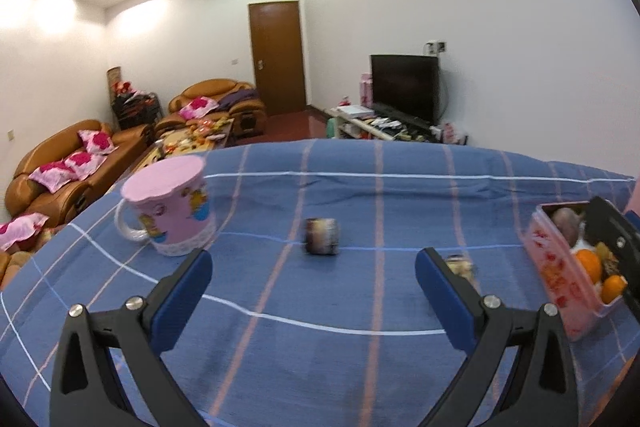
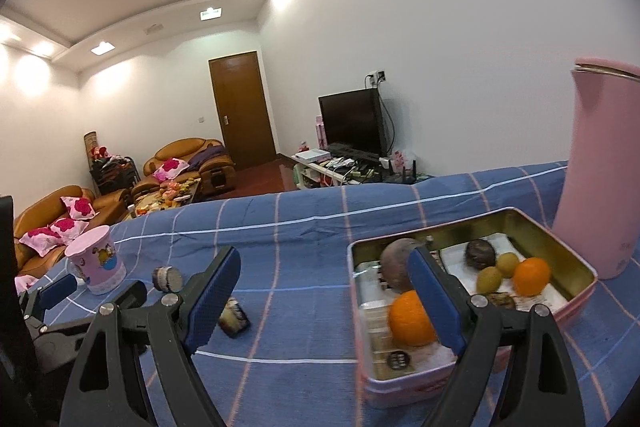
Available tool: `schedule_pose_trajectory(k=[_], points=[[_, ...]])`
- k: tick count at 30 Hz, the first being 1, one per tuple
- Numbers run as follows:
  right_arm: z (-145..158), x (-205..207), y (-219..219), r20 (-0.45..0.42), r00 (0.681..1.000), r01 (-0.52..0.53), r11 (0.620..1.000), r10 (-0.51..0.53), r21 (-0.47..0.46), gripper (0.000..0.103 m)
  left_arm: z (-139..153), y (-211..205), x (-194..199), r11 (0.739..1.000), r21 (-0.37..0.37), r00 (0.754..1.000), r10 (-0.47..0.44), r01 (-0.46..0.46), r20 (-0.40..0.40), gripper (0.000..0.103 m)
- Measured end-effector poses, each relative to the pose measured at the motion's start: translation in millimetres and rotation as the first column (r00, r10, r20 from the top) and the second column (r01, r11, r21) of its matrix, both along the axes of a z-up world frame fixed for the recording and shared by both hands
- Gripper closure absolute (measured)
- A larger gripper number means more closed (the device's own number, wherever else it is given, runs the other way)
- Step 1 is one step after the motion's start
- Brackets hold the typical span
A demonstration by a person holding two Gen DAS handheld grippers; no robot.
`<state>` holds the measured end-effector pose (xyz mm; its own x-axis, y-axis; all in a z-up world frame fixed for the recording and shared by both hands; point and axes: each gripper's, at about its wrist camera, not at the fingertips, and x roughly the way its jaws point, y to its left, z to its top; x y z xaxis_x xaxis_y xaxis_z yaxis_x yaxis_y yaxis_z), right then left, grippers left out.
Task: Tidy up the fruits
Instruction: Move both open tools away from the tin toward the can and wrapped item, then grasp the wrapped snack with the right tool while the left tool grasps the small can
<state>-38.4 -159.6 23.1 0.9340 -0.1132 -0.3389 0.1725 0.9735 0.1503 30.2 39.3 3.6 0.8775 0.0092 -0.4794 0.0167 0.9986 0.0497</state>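
Orange at five o'clock is judged firm, light, best gripped across its middle; both grippers are held wide, empty.

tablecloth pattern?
Blue tablecloth with a wide check of white and pink lines; clearest in the left wrist view.

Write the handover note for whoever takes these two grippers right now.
Left gripper: open, empty, over the blue cloth.
Right gripper: open, empty, at the pink tin's near left corner.
In the tin: two oranges, two small green fruits, some dark fruits.
Outside it, on the cloth: two small dark round items, too blurred to identify.
Left to do: possibly those two items.
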Motion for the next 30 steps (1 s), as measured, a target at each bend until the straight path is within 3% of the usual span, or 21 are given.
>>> schedule_pose_trajectory(k=[8,14,20,25,27,28,30], points=[[-11,39,30,-0.158,0.983,-0.096,0.995,0.089,-0.040,0.016,-9,43,24,0.993,-0.045,0.991,0.107,-0.111,-0.084,0.000],[-30,82,51,-0.319,0.927,-0.207,0.978,0.195,-0.001,0.016,-16,58,32,0.986,-0.087,0.981,0.133,-0.146,-0.141,0.000],[-45,105,63,-0.417,0.878,-0.250,0.968,0.235,0.019,0.017,-19,51,34,0.990,-0.048,0.979,0.121,-0.130,-0.162,0.000],[-57,115,67,-0.493,0.835,-0.266,0.964,0.245,0.029,0.030,-18,45,34,0.993,-0.019,0.981,0.110,-0.115,-0.161,0.000],[-61,118,66,-0.515,0.820,-0.267,0.963,0.251,0.044,0.044,-16,44,34,0.993,-0.016,0.981,0.109,-0.113,-0.160,0.000],[-61,117,66,-0.513,0.823,-0.262,0.964,0.244,0.039,0.045,-17,44,34,0.994,-0.015,0.981,0.108,-0.112,-0.159,0.000],[-61,115,66,-0.510,0.823,-0.268,0.963,0.251,0.042,0.058,-17,45,33,0.994,-0.013,0.981,0.106,-0.109,-0.160,0.000]])
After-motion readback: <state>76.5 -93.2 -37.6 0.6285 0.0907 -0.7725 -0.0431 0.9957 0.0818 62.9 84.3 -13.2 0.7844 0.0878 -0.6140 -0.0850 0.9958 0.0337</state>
